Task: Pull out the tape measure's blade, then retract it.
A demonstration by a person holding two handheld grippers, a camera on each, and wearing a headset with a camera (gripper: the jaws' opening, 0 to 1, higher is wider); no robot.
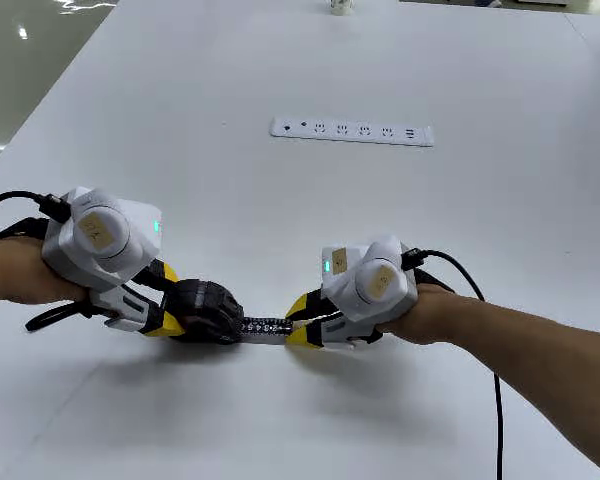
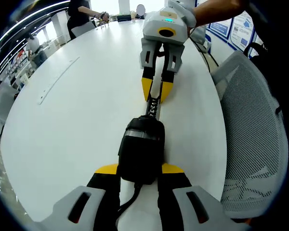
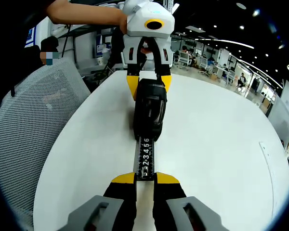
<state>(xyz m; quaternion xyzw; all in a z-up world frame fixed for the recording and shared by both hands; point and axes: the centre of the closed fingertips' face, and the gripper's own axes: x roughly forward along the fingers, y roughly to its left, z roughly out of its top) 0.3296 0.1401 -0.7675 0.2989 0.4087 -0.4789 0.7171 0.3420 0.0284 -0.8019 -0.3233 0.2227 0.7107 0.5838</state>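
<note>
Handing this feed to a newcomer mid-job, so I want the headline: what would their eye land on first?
The black tape measure, low in the head view, clamped in the left gripper on the white table. A short run of blade with printed numbers bridges to the right gripper, whose jaws are shut on it. Farther back lies a white power strip.

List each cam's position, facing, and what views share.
Head view: on the headset, facing down at the table; both forearms show.
Left gripper view: on left gripper, facing over the tape measure toward right gripper; own jaws show.
Right gripper view: on right gripper, facing along the blade toward left gripper; own jaws show.
Shared: tape measure, in all three.
</note>
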